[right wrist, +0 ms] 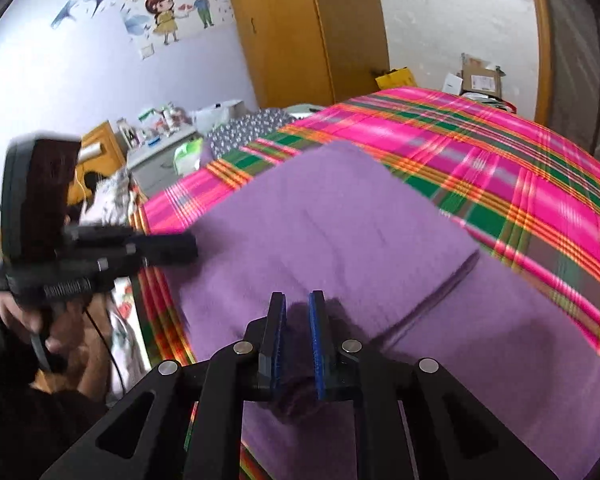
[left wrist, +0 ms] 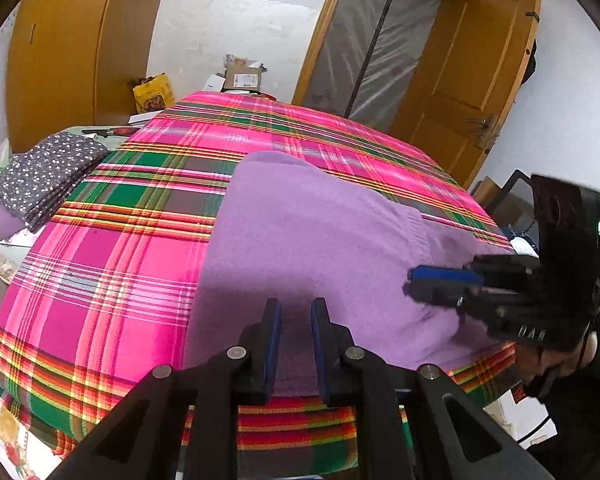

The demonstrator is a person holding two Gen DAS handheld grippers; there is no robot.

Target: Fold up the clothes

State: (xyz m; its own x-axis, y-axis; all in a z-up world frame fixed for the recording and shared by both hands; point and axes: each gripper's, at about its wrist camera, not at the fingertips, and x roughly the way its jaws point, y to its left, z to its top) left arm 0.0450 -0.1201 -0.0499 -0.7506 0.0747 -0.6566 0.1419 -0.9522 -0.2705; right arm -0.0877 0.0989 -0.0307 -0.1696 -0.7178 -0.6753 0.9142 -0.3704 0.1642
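A purple knitted garment point(left wrist: 308, 232) lies spread on the pink and green plaid bed cover point(left wrist: 112, 256), with one layer folded over another point(right wrist: 320, 220). My left gripper point(left wrist: 296, 304) is at the garment's near edge by the bed's rim, and its pads are shut on purple cloth. My right gripper point(right wrist: 297, 298) is shut on a bunched fold of the same garment. Each gripper shows in the other's view: the right one point(left wrist: 410, 284) low over the garment's right side, the left one point(right wrist: 194, 246) at its left edge.
A folded stack of dotted grey cloth point(left wrist: 44, 176) lies beside the bed on the left. Cardboard boxes point(left wrist: 242, 76) and a yellow bag point(left wrist: 154, 92) stand beyond the far edge. An open wooden door point(left wrist: 472, 72) is at the right. A person's hand point(right wrist: 72, 336) holds the left gripper.
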